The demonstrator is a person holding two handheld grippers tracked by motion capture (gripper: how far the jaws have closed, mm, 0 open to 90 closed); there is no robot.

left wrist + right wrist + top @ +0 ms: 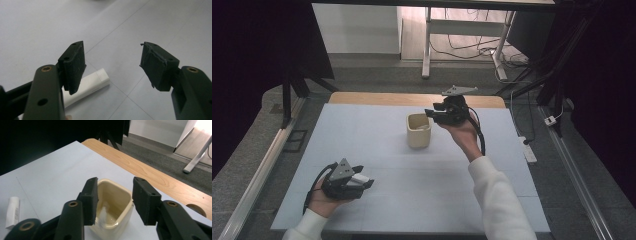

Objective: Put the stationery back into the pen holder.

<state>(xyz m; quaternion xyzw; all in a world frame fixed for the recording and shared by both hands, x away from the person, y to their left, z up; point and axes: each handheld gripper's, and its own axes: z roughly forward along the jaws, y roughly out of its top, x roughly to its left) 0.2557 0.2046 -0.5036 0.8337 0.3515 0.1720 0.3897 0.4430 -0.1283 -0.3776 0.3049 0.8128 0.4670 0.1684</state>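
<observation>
We take the cream-coloured, square-mouthed ceramic cup (pixel 419 131), standing upright on the pale grey-blue table mat (pixel 377 145), as our landmark. The right gripper (pixel 430 114) hovers just above the cup's right-hand rim; in the right gripper view its jaws stand apart with nothing pressed between the pads, and beneath them a small whitish, translucent item (pixel 103 216) lies inside the cup. What that item is we cannot tell. We judge that one item has been delivered into the cup and that this hand's part of the step is finished.

Well apart from the cup, toward the person's near left corner, the left gripper (pixel 368 181) rests low over the mat. Its jaws are moderately wide and hold nothing. Just below its left jaw in the left gripper view lies a white, flat-ended plastic tube (pixel 86 86), flat on the mat and not gripped. We judge that this tube remains to be picked up and carried to the cup.

Count: one cup, one item inside it, one white tube on the mat, two grippers.
</observation>
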